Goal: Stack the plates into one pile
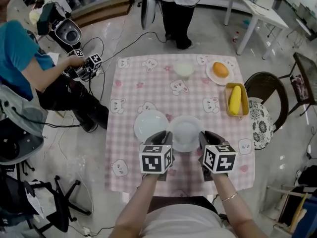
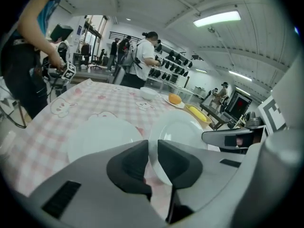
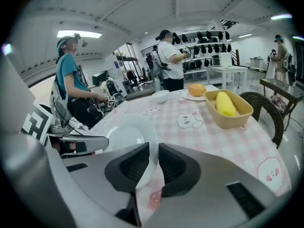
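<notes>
White held plate (image 1: 185,130): hanging between the two grippers at the near middle of the bench (image 1: 133,90), and seemingly riding just clear of the pink checked cloth.
Left gripper (image 1: 167,134): pinching the plate's left rim, with its jaws narrow on the thin edge.
Right gripper (image 1: 204,134): clamping the right rim the same way, with its jaws nearly together.
Why two grips: taking opposite rims is probably keeping the shallow, slippery plate level.
Second plate (image 1: 151,125): lying flat just left of the held plate, and likely serving as the pile's base.
Next move: calling for a short leftward carry, centring over that plate, then gentle lowering.
Far side: a small bowl (image 1: 184,69), an orange (image 1: 220,69) on a saucer (image 1: 218,81) and a yellow tray (image 1: 244,105) are sitting well apart from the work.
</notes>
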Action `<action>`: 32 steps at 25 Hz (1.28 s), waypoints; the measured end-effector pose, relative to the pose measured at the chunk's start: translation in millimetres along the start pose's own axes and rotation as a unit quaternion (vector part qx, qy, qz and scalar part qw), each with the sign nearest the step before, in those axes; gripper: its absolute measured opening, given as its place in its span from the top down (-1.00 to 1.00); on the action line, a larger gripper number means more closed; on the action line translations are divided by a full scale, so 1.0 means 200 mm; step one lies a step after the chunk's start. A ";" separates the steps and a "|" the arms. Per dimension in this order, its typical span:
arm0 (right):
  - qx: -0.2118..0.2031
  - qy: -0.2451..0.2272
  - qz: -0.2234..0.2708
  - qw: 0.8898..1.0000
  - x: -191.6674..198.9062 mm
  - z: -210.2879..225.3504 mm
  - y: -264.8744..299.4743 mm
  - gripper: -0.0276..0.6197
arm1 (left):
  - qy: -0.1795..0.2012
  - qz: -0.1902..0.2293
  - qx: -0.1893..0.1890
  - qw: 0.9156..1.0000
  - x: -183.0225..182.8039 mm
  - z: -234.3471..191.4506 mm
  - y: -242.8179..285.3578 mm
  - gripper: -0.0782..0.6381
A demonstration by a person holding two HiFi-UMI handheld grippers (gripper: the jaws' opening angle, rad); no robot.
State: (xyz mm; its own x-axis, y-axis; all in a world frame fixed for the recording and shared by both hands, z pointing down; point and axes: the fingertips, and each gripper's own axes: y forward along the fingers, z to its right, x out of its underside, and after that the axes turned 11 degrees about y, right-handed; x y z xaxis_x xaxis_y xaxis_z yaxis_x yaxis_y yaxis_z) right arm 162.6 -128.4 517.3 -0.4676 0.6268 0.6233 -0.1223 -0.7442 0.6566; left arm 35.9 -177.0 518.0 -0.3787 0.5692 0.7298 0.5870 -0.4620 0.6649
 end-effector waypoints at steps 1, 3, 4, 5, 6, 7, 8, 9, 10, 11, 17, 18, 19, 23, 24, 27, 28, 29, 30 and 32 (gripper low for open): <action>-0.009 -0.008 -0.003 1.000 0.00 -0.05 0.02 0.71 | -0.008 0.004 -0.010 1.000 0.00 -0.05 -0.03 0.56; -0.028 -0.021 -0.010 0.999 -0.01 -0.16 0.07 0.71 | -0.021 0.010 -0.030 0.999 0.01 -0.14 -0.09 0.56; -0.037 -0.028 -0.013 0.999 -0.01 -0.20 0.09 0.71 | -0.027 0.012 -0.041 0.999 0.02 -0.19 -0.12 0.56; -0.046 -0.034 -0.016 0.998 0.00 -0.25 0.11 0.71 | -0.033 0.015 -0.051 0.998 0.03 -0.23 -0.14 0.56; -0.054 -0.040 -0.019 0.998 0.00 -0.29 0.13 0.71 | -0.038 0.016 -0.061 0.997 0.03 -0.26 -0.17 0.56; -0.062 -0.045 -0.022 0.997 0.00 -0.33 0.15 0.71 | -0.043 0.018 -0.070 0.996 0.04 -0.30 -0.19 0.56; -0.069 -0.051 -0.025 0.996 0.01 -0.37 0.17 0.71 | -0.048 0.018 -0.078 0.996 0.05 -0.33 -0.21 0.56; -0.076 -0.056 -0.029 0.995 0.01 -0.41 0.20 0.72 | -0.053 0.019 -0.086 0.995 0.06 -0.37 -0.23 0.56; -0.082 -0.060 -0.032 0.994 0.01 -0.44 0.22 0.72 | -0.058 0.020 -0.094 0.994 0.06 -0.40 -0.25 0.56; -0.088 -0.064 -0.036 0.993 0.01 -0.47 0.24 0.72 | -0.063 0.021 -0.102 0.993 0.07 -0.43 -0.26 0.56; -0.103 -0.079 -0.050 0.990 0.04 -0.60 0.34 0.73 | -0.079 0.020 -0.121 0.989 0.11 -0.57 -0.31 0.56; -0.102 -0.079 -0.052 0.990 0.05 -0.61 0.35 0.73 | -0.080 0.018 -0.122 0.989 0.11 -0.59 -0.31 0.56; -0.102 -0.080 -0.054 0.990 0.05 -0.63 0.37 0.73 | -0.080 0.018 -0.122 0.989 0.12 -0.61 -0.31 0.56; -0.094 -0.083 -0.060 0.990 0.08 -0.68 0.42 0.73 | -0.082 0.014 -0.117 0.990 0.12 -0.70 -0.31 0.56; -0.090 -0.082 -0.062 0.991 0.08 -0.68 0.44 0.73 | -0.080 0.011 -0.114 0.990 0.12 -0.71 -0.30 0.56; -0.077 -0.076 -0.064 0.992 0.10 -0.70 0.48 0.72 | -0.074 0.004 -0.102 0.992 0.13 -0.76 -0.28 0.56; -0.073 -0.074 -0.064 0.992 0.10 -0.70 0.49 0.72 | -0.073 0.002 -0.099 0.992 0.13 -0.77 -0.28 0.56; -0.070 -0.073 -0.064 0.993 0.10 -0.71 0.50 0.72 | -0.072 0.001 -0.095 0.993 0.13 -0.79 -0.26 0.56; -0.066 -0.072 -0.064 0.993 0.11 -0.70 0.52 0.72 | -0.071 0.000 -0.091 0.993 0.13 -0.80 -0.25 0.56; -0.056 -0.070 -0.063 0.994 0.11 -0.70 0.53 0.71 | -0.068 -0.003 -0.082 0.994 0.13 -0.81 -0.23 0.56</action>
State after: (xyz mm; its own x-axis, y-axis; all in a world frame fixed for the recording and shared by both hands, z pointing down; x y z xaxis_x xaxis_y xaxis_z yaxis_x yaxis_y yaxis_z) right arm 17.3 -226.1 542.0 -0.3163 0.7372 0.5971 -0.2724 -0.6735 0.6872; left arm -116.7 -252.0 532.5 -0.2740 0.6538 0.7053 0.4561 -0.5573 0.6938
